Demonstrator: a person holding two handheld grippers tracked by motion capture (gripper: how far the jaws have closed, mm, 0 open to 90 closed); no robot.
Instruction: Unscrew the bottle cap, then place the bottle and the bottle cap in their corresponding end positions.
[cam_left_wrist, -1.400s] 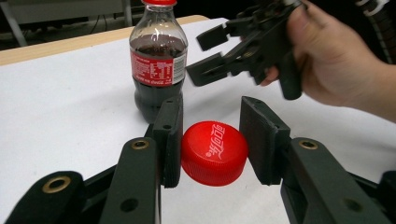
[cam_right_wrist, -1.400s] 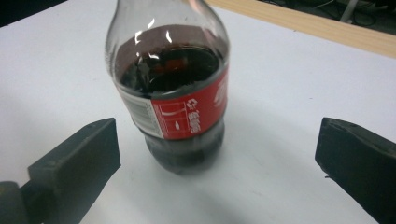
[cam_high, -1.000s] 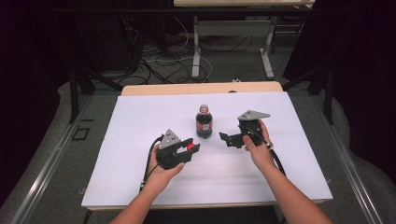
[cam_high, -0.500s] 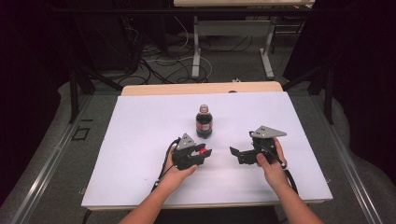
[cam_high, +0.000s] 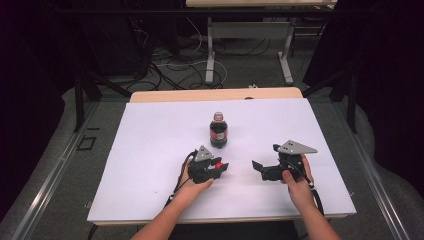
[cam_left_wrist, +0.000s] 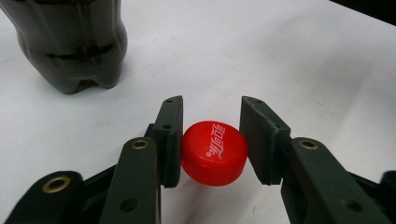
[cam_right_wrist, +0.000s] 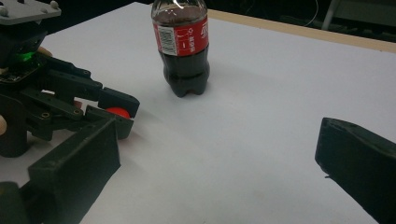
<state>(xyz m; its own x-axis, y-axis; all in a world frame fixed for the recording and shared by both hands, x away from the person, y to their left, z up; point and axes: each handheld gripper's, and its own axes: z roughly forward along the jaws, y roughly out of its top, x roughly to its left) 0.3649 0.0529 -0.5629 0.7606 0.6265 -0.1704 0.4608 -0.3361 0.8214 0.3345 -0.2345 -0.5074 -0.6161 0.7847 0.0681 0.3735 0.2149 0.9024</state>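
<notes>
Red plastic bottle cap (cam_left_wrist: 214, 153), clamped in the left gripper (cam_left_wrist: 212, 135) fingers, should be lowered flat onto the white desk (cam_high: 150, 145) before release, while the right gripper (cam_right_wrist: 224, 154) waits spread and empty.

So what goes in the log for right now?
left tongs: shut on red cap | right tongs: open | bottle: upright, uncapped

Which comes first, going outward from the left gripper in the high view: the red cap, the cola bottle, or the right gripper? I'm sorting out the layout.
1. Red cap: clamped between the jaws of the left gripper, low over the white table.
2. Cola bottle: upright, uncapped, just beyond the gripper.
3. Right gripper: off to the side, jaws open and facing the left gripper.
</notes>
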